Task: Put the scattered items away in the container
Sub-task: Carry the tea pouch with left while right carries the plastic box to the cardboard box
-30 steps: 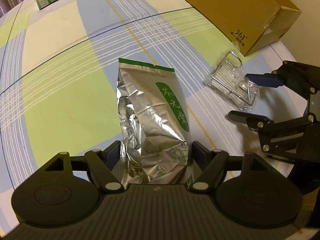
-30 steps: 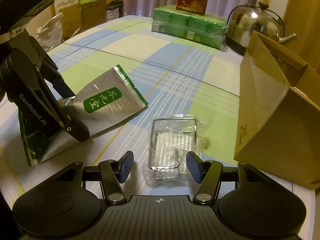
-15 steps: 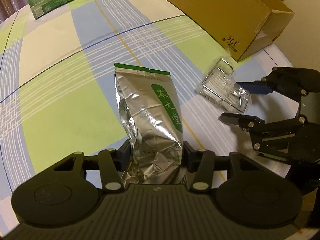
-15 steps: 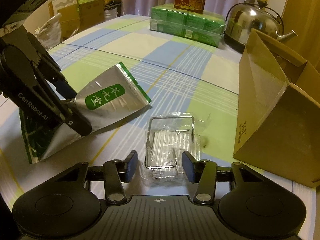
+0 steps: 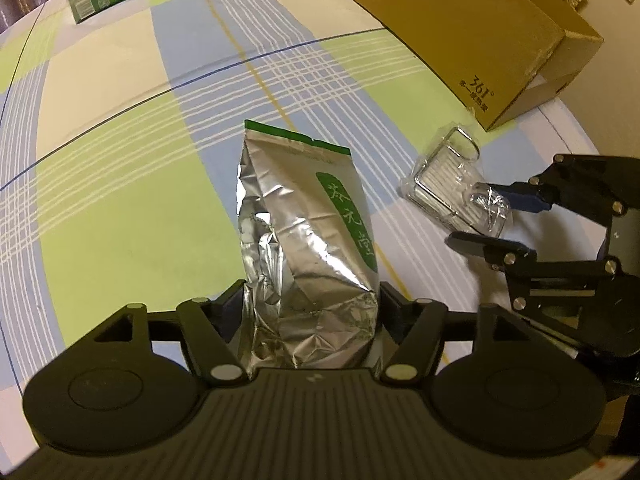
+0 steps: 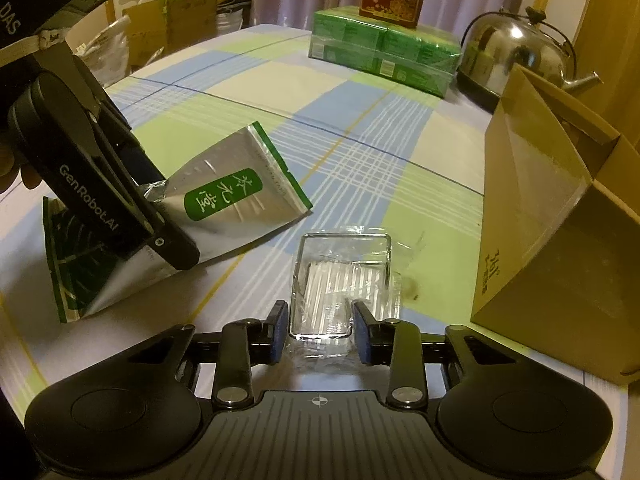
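The left gripper pinches the lower end of a silver foil pouch with a green label, both fingers pressed against its crumpled sides. In the right wrist view the pouch sits at about nine o'clock, its sealed top tipped toward the middle of the checked tablecloth, its bottom corner apparently resting on the cloth.

The right gripper brackets the near end of a clear plastic case wrapped in loose film; the fingers stand just beside its walls, and I cannot tell whether they already press it. From the left wrist view the case lies at two o'clock, well short of the open cardboard box, which sits at one o'clock. In the right wrist view the box fills the three o'clock side.

The pouch looks light and soft: foil crumples and slides, so a hold low on the filled body, as now, seems safer than the thin seal. The case is probably stiff but brittle and slick, and its film may slip; squeezing across the narrow walls near the end should do, with gentle force. Both items seem ready to lift toward the box
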{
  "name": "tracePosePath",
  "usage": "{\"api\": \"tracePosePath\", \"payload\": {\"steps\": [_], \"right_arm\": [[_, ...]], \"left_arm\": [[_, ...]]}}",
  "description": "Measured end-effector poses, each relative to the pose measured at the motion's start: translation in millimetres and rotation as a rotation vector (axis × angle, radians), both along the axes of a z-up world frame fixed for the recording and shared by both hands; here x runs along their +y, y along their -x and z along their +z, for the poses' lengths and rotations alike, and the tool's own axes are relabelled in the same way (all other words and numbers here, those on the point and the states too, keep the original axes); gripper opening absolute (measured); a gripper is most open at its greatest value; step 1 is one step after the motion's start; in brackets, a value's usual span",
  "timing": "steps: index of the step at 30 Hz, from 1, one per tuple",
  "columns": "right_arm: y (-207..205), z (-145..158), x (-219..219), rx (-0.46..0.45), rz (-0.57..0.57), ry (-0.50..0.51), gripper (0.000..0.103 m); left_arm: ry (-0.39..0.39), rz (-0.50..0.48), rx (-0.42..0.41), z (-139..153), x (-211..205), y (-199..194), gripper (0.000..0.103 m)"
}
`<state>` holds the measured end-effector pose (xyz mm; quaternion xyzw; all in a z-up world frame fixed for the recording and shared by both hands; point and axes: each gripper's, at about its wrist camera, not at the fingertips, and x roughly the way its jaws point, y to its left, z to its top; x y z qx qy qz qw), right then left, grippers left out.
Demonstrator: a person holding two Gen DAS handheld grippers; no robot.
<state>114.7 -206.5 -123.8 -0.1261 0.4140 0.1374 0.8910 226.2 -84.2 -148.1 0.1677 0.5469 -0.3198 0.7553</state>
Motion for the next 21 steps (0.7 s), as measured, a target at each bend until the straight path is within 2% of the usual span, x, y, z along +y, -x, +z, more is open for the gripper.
{"api": "tracePosePath", "payload": {"steps": [7, 10, 21], "right_arm": [[0, 3, -3, 0.001, -0.002, -0.019, 0.028], [1, 5, -5, -0.009, -0.007, -0.031, 0.028], [1, 16, -3, -0.062, -0.019, -0.053, 0.028]], "left_arm": [[0.01, -0.025, -0.029, 6, 1, 2, 0.043], [0.001, 0.007, -0.077, 12, 6, -1, 0.043], [0.03, 0.024, -0.09, 21, 6, -8, 0.042]]}}
